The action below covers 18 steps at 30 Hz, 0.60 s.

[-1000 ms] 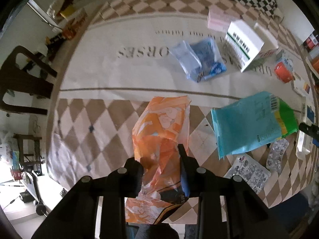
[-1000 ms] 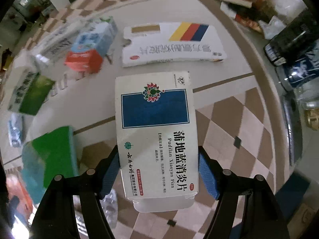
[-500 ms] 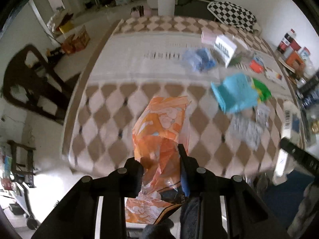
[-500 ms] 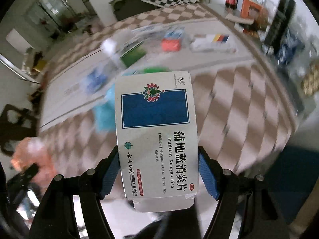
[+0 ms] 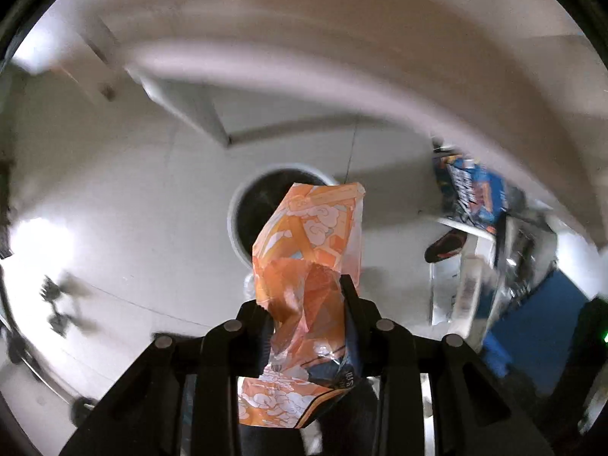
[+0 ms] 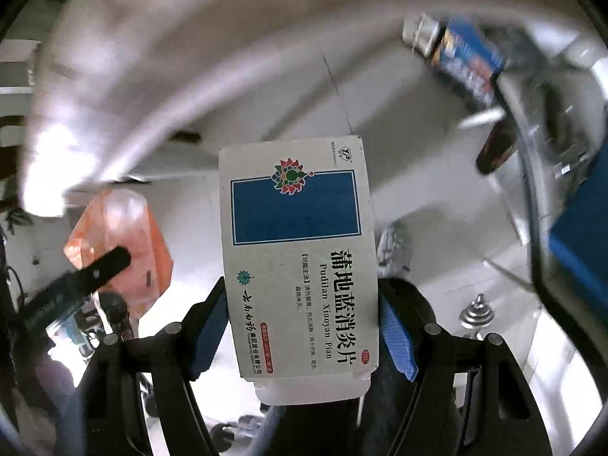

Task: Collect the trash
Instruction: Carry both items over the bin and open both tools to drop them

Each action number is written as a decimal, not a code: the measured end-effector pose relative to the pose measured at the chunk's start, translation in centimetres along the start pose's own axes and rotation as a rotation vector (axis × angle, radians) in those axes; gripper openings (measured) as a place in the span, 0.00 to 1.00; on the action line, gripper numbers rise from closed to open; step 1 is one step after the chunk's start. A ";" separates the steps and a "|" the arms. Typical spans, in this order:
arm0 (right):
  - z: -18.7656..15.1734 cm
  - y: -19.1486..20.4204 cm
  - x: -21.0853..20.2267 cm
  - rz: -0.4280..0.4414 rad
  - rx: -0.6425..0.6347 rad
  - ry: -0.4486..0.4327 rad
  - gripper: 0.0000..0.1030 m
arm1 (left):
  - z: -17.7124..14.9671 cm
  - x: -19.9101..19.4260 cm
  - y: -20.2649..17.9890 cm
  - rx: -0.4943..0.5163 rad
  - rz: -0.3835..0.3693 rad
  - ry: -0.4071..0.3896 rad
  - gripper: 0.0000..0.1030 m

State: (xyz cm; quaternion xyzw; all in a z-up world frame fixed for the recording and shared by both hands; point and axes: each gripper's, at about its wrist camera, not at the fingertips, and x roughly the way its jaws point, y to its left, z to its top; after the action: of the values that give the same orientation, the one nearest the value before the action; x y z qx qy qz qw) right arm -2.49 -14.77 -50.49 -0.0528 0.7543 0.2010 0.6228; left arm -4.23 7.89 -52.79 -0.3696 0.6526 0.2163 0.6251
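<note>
My left gripper (image 5: 306, 296) is shut on a crumpled orange snack wrapper (image 5: 309, 254) and points down at the floor. Right behind the wrapper stands a round bin (image 5: 250, 205) with a white rim and a dark inside. My right gripper (image 6: 302, 304) is shut on a white medicine box (image 6: 298, 250) with a blue panel, held flat between the blue pads. In the right wrist view the orange wrapper (image 6: 125, 235) and one finger (image 6: 98, 269) of the left gripper show at the left. The bin is hidden in that view.
The blurred table edge (image 5: 342, 72) arcs across the top. A white floor (image 5: 133, 209) lies below. Blue packages (image 5: 475, 190) and clutter sit at the right, with a blue surface (image 5: 532, 334) beside them. A small metal object (image 6: 477, 313) stands on the floor.
Both grippers have swung off the table and down toward the floor, still holding the wrapper and the box. The tabletop trash is out of view and the bin has come into sight.
</note>
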 end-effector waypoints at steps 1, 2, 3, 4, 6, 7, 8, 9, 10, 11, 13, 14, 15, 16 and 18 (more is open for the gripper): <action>0.4 -0.3 3.5 -0.005 -0.001 0.019 0.72 | 1.2 3.3 0.5 -0.005 -0.004 0.024 0.28; 1.0 -0.5 5.3 -0.010 -0.002 0.030 0.72 | 2.2 6.4 0.9 -0.004 -0.012 0.050 0.28; 1.5 -0.7 8.0 -0.012 -0.003 0.044 0.72 | 3.1 9.3 1.4 -0.004 -0.021 0.076 0.28; 2.2 -0.9 11.0 -0.007 -0.004 0.056 0.72 | 3.4 11.2 1.8 -0.008 -0.024 0.089 0.28; 3.8 -1.3 15.5 -0.005 -0.010 0.075 0.72 | 4.3 16.3 2.6 -0.010 -0.045 0.136 0.28; 4.5 -1.4 18.4 0.002 -0.017 0.079 0.72 | 4.1 18.1 3.1 -0.009 -0.049 0.155 0.29; 5.0 -1.4 20.4 -0.004 -0.018 0.078 0.73 | 4.3 19.6 3.1 -0.006 -0.047 0.166 0.32; 5.3 -1.5 21.8 -0.007 -0.015 0.079 0.72 | 4.5 21.1 3.3 -0.005 -0.035 0.173 0.33; 5.7 -1.7 23.8 -0.008 -0.015 0.086 0.72 | 4.4 22.0 3.4 -0.006 -0.033 0.180 0.36; 6.0 -1.8 25.5 -0.015 -0.010 0.094 0.72 | 4.3 22.8 3.4 -0.012 -0.036 0.185 0.37; 6.6 -1.9 27.6 -0.015 -0.021 0.113 0.72 | 3.8 23.4 4.0 -0.029 -0.040 0.186 0.53; 6.6 -1.9 28.3 -0.019 -0.031 0.117 0.73 | 3.7 23.5 4.2 -0.041 -0.040 0.179 0.69; 6.6 -1.5 29.0 -0.018 -0.048 0.120 0.73 | 3.4 23.1 4.2 -0.050 -0.041 0.172 0.77; 6.5 -1.1 29.6 -0.019 -0.064 0.122 0.73 | 3.3 23.0 4.6 -0.057 -0.041 0.162 0.89; 6.3 -0.2 30.3 -0.002 -0.087 0.136 0.73 | 2.8 22.0 4.8 -0.067 -0.025 0.148 0.95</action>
State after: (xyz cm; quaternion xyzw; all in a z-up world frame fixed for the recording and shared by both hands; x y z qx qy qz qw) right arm -3.26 -7.48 -80.56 -0.0941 0.7852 0.2290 0.5676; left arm -4.81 8.36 -75.44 -0.4135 0.6846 0.2023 0.5651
